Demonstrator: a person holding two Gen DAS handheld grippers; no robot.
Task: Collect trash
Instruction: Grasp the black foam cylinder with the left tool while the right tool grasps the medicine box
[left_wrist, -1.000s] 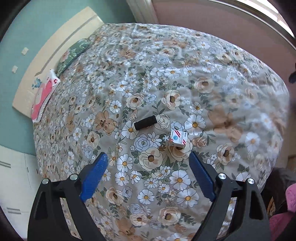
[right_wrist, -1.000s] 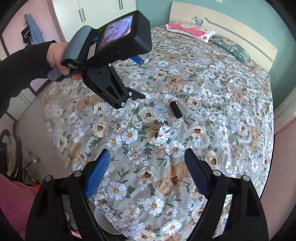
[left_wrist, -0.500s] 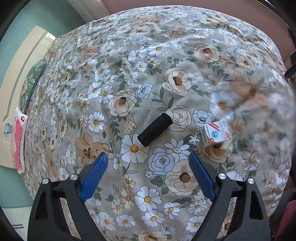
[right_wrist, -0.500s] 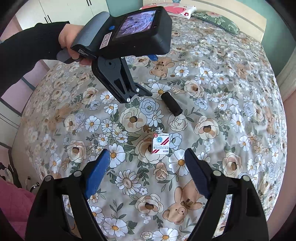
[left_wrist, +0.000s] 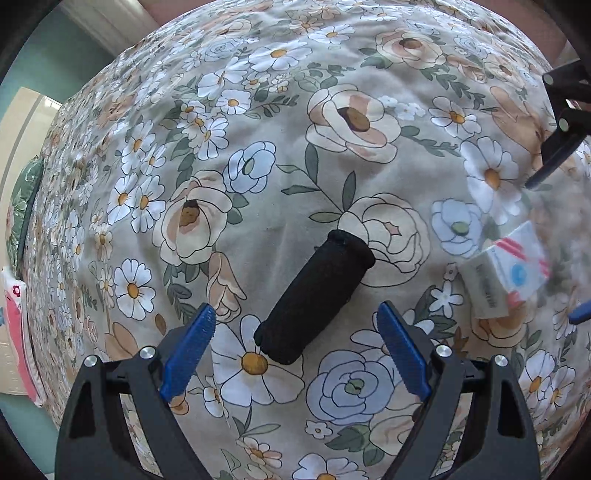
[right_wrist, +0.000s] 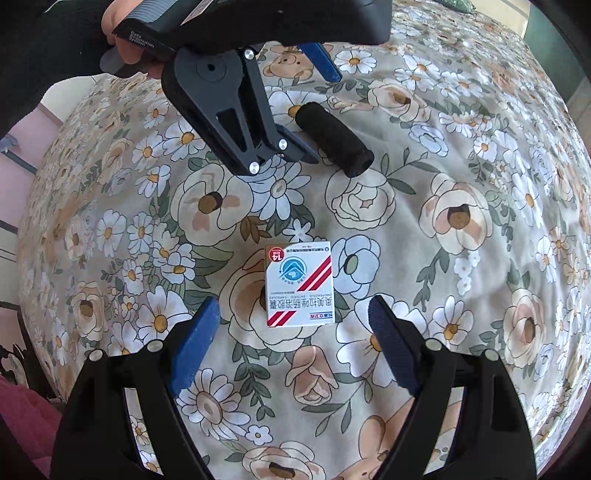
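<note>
Two items of trash lie on the bed (left_wrist: 351, 155), on its flower-printed cover: a black cylinder (left_wrist: 314, 299) and a small medicine carton (right_wrist: 300, 283). Neither is lifted; both rest flat on the fabric, apart from each other.

Left hand-held gripper (left_wrist: 293, 350): jaws spread wide, holding nothing. The cylinder's near end lies between the two blue pads (left_wrist: 188, 350), with a gap on each side. The cylinder lies slanted to the jaw line, its far end pointing up and right. Judgement: the gripper is placed this way so that closing would catch the cylinder across its width near the lower end.

Right hand-held gripper (right_wrist: 291, 347): jaws likewise spread, empty. The carton sits just ahead of and between its fingertips, printed face up, its long edges roughly in line with the fingers. Judgement: this alignment lets the pads meet the carton's two narrow sides.

In the right wrist view the left hand-held gripper (right_wrist: 314, 107) hangs over the cylinder (right_wrist: 334, 138), so the two tools work close together; the carton (left_wrist: 504, 275) also shows blurred at the right edge of the left wrist view.

Assessment: both grasps are prepared, neither made. The soft cover may give under pressure, and a light carton could skid or tip if only one pad touches first.
</note>
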